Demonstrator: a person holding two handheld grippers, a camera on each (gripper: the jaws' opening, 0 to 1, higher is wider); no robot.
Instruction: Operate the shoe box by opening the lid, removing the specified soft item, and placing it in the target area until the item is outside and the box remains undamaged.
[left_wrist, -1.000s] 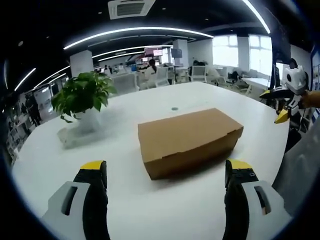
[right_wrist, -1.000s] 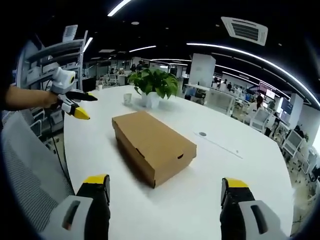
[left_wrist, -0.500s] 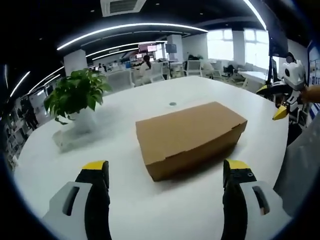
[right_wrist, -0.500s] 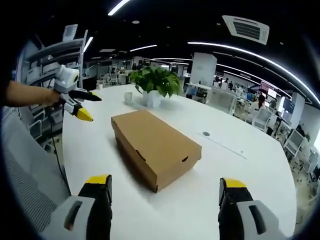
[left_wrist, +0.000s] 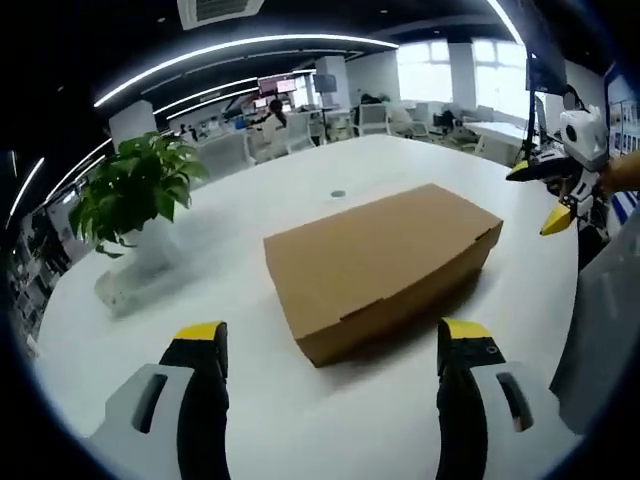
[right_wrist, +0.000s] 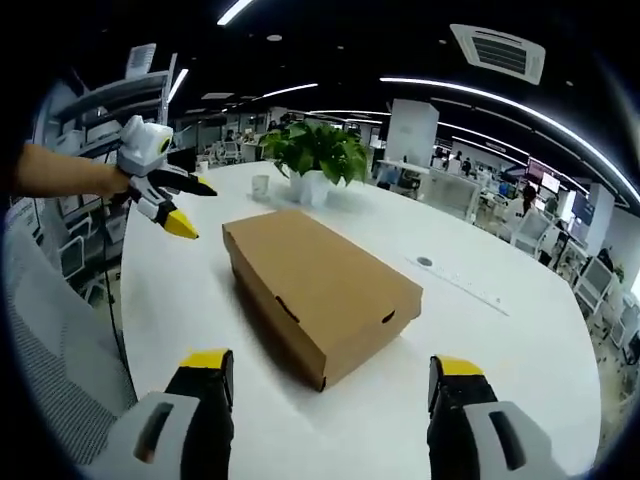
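Note:
A closed brown cardboard shoe box (left_wrist: 385, 262) lies flat on the white table (left_wrist: 230, 290); its lid is down and nothing of its contents shows. My left gripper (left_wrist: 328, 345) stands open just short of the box's near side. In the right gripper view the same box (right_wrist: 318, 285) lies ahead of my open right gripper (right_wrist: 330, 372), with nothing between the jaws. The right gripper (left_wrist: 552, 195) also comes into the left gripper view at the far right, above the table's edge. The left gripper (right_wrist: 172, 205), held by a hand, comes into the right gripper view from the left, beside the box's far end.
A potted green plant (left_wrist: 135, 200) stands on the table beyond the box, seen also as the plant (right_wrist: 315, 160) in the right gripper view, with a small cup (right_wrist: 260, 187) beside it. A grey sleeve (right_wrist: 50, 330) fills the left. Office desks and chairs lie behind.
Both cameras have moved closer to the box, which looks larger now. The other gripper has shifted slightly toward the box in each view. The lid stays down.

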